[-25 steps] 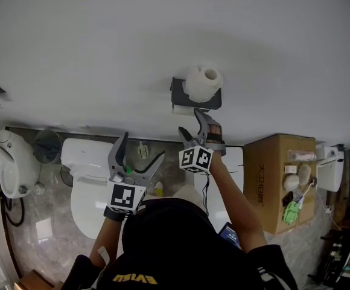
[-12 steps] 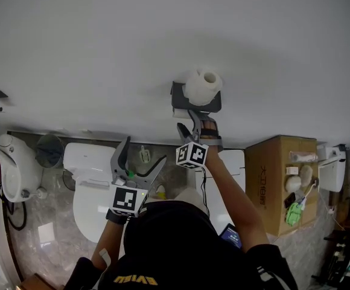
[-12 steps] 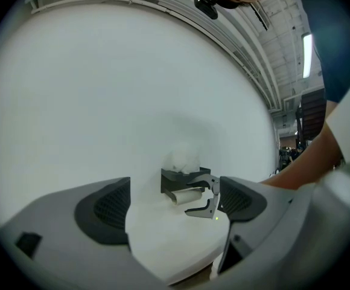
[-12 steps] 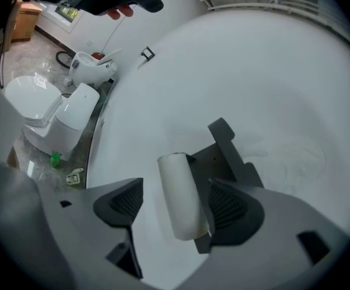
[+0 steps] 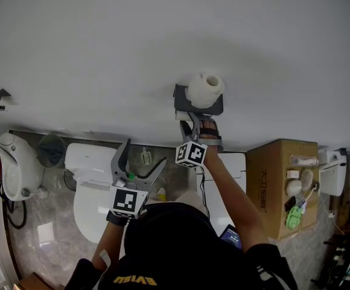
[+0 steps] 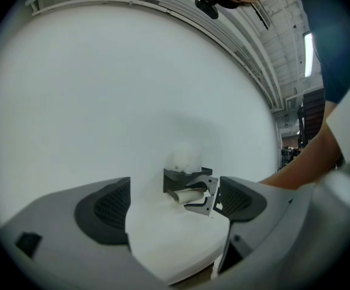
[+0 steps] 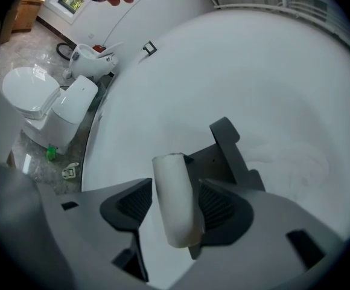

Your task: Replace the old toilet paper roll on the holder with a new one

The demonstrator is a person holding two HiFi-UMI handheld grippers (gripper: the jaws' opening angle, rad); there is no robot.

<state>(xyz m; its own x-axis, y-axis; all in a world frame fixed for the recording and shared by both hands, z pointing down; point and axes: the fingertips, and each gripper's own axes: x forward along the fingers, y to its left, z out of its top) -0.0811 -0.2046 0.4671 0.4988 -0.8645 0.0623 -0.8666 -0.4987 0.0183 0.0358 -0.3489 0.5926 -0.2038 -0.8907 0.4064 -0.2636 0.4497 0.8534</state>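
The fingers of the right gripper point(image 7: 175, 207) have just been closing and now pinch the nearly bare old roll point(image 7: 174, 186) on the wall holder point(image 7: 226, 147); the left gripper point(image 6: 172, 207) gapes wide, empty.

In your head view, the right gripper point(image 5: 189, 119) mostly hides the old roll point(image 7: 174, 198) and the holder's point(image 5: 178, 94) lower part.

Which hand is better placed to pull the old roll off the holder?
Right. The right gripper is at the holder, its jaws have just been closing on the old roll. The left gripper hangs back, jaws apart, empty.
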